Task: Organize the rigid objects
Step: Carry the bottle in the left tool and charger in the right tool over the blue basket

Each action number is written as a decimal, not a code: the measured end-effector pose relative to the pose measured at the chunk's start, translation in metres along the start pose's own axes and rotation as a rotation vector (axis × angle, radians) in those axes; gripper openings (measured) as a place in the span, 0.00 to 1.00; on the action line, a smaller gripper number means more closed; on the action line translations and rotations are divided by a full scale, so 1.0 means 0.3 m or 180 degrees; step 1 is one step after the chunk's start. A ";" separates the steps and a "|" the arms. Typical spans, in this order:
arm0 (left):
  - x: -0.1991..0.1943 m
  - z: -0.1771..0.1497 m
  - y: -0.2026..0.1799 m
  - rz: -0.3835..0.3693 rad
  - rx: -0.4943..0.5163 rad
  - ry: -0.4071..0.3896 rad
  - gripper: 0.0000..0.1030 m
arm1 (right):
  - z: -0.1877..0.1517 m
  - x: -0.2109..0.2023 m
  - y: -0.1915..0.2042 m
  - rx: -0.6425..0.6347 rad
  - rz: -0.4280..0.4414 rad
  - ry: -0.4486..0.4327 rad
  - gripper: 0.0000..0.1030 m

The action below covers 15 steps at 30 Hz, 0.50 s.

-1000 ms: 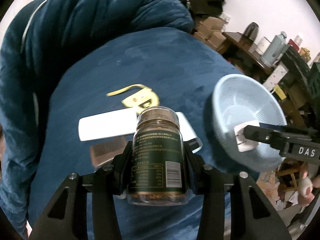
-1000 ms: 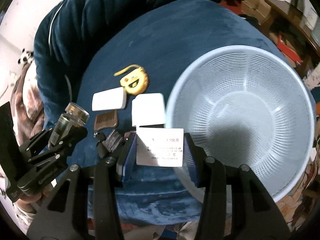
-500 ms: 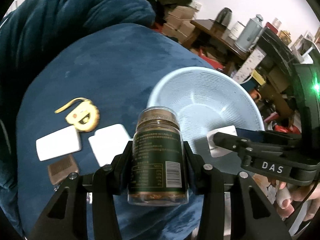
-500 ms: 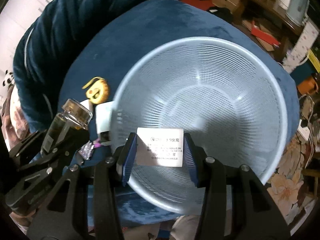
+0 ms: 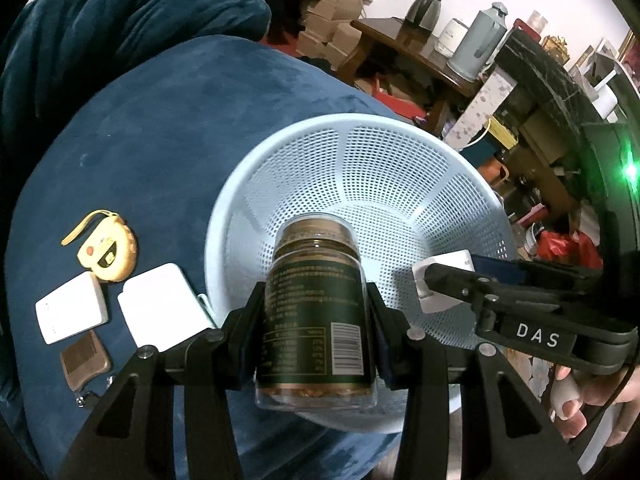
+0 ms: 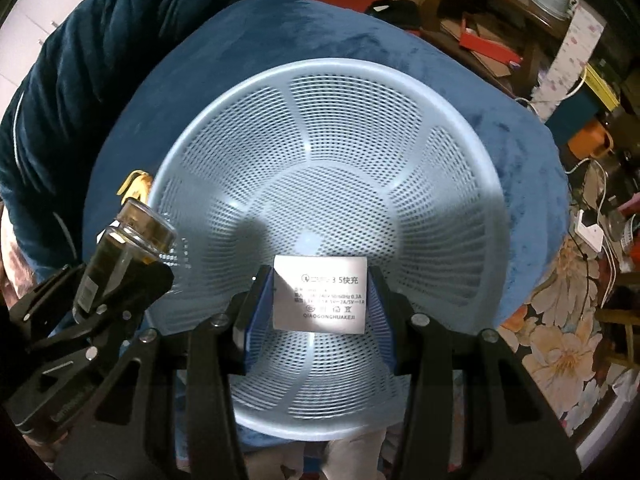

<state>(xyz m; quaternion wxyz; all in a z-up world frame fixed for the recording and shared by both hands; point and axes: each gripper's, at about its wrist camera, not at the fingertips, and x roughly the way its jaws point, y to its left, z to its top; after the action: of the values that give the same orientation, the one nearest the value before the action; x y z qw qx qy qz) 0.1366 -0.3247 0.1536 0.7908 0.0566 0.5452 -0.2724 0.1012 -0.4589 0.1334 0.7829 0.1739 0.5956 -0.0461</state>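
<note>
A clear round jar (image 5: 316,304) with a dark green label, clamped in the left gripper (image 5: 316,320), and a flat white charger block (image 6: 319,294), pinched by the right gripper (image 6: 318,300), hang over the pale-blue perforated plastic basket (image 6: 400,120) on plush blue velvet (image 5: 160,128).

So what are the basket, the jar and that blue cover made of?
Basket: likely moulded plastic, pale blue, with a smooth rim and perforated walls. Jar: clear glass or plastic, I can't tell which, glossy, with a printed label. Cover: soft plush fabric, with a brushed nap.
</note>
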 end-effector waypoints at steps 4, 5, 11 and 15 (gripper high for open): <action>0.026 0.004 -0.009 -0.0022 0.0028 0.0032 0.46 | 0.013 0.010 -0.010 0.0014 -0.0026 0.0020 0.45; 0.031 0.005 -0.011 -0.0022 0.0035 0.0039 0.46 | 0.014 0.012 -0.012 0.0013 -0.0030 0.0021 0.45; 0.059 0.006 -0.009 0.0013 0.0037 0.0082 0.46 | 0.019 0.034 -0.006 -0.0042 -0.0136 0.0062 0.45; 0.064 0.008 -0.004 0.0033 0.0038 0.0090 0.46 | 0.020 0.041 -0.003 -0.0067 -0.0183 0.0081 0.45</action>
<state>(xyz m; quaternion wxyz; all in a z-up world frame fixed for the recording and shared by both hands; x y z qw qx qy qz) 0.1428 -0.3337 0.1377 0.7841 0.0680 0.5543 -0.2706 0.1101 -0.4600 0.1230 0.7754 0.1491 0.6107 -0.0601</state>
